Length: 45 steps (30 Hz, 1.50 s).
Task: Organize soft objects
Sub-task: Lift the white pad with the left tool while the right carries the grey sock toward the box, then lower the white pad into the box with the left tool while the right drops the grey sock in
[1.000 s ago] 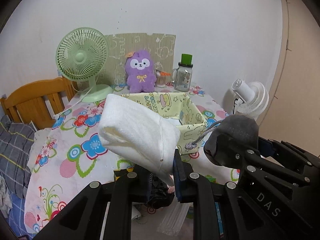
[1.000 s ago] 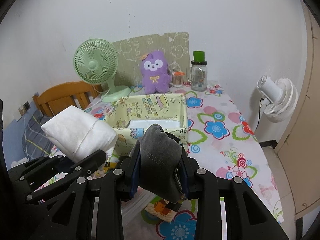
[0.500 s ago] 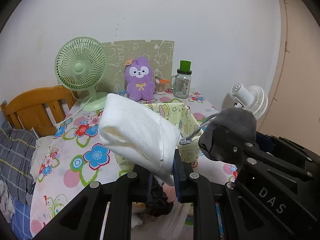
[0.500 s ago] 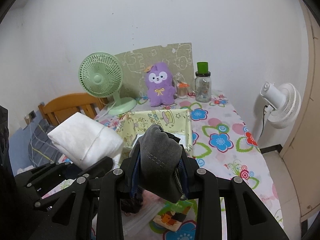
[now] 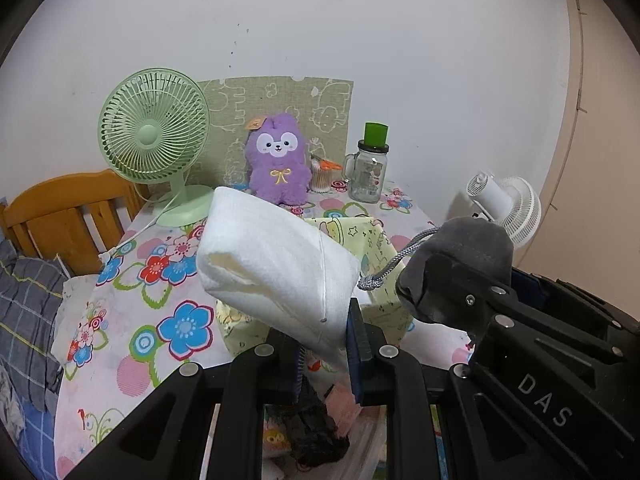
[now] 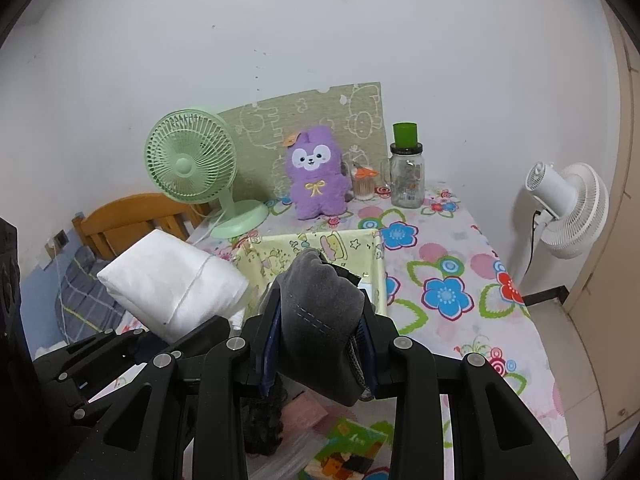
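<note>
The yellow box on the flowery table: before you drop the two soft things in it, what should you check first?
1. Left gripper shut on white folded cloth: ok.
2. Right gripper shut on grey pouch: ok.
3. Yellow box open on top: ok.
4. Room left inside the box: cannot tell, its floor is mostly hidden.
5. Pouch's grey cord hanging clear of the box rim: cannot tell.
</note>
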Available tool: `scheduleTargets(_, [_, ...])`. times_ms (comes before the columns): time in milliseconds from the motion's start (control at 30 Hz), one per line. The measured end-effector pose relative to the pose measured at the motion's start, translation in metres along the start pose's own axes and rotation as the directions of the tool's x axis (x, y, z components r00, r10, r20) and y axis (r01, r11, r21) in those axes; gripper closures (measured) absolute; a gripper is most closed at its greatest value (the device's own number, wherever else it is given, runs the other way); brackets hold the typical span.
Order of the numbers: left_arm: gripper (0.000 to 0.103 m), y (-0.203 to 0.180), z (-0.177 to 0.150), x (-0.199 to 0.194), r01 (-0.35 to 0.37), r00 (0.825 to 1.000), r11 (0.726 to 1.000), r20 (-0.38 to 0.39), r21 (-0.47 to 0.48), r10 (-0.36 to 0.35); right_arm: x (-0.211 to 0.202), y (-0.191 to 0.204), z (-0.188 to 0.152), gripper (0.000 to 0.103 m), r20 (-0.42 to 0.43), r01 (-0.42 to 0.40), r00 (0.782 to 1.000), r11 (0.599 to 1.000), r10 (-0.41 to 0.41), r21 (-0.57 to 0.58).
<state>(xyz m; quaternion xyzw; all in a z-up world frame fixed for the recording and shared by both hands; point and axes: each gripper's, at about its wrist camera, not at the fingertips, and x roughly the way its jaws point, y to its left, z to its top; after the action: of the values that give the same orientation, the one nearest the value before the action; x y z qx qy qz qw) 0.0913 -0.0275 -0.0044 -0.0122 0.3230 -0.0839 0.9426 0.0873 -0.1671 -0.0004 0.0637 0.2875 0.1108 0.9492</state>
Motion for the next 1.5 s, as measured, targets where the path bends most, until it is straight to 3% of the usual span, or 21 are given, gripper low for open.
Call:
scheduleTargets(200, [0.087,0.006,0.009,0.016,0.024,1.000,0.999,-0.019,-0.024,-0.025,0.013,-0.002,0.008,0.066,0.000,0.002,1.000,1.000,-0.002,0.005])
scheduleTargets(1167, [0.086,0.021,0.043,0.067,-0.013,0.999,1.000,-0.039,-0.009,0.013,0.072,-0.007,0.046,0.066,-0.003,0.003,1.000,0.999,-0.003,-0.035])
scheduleTargets(1500, [0.085,0.018,0.042,0.097,-0.014,0.994,1.000,-0.105,0.015,0.015,0.095,-0.007,0.051,0.066,-0.026,0.011,1.000,0.999,-0.012,-0.047])
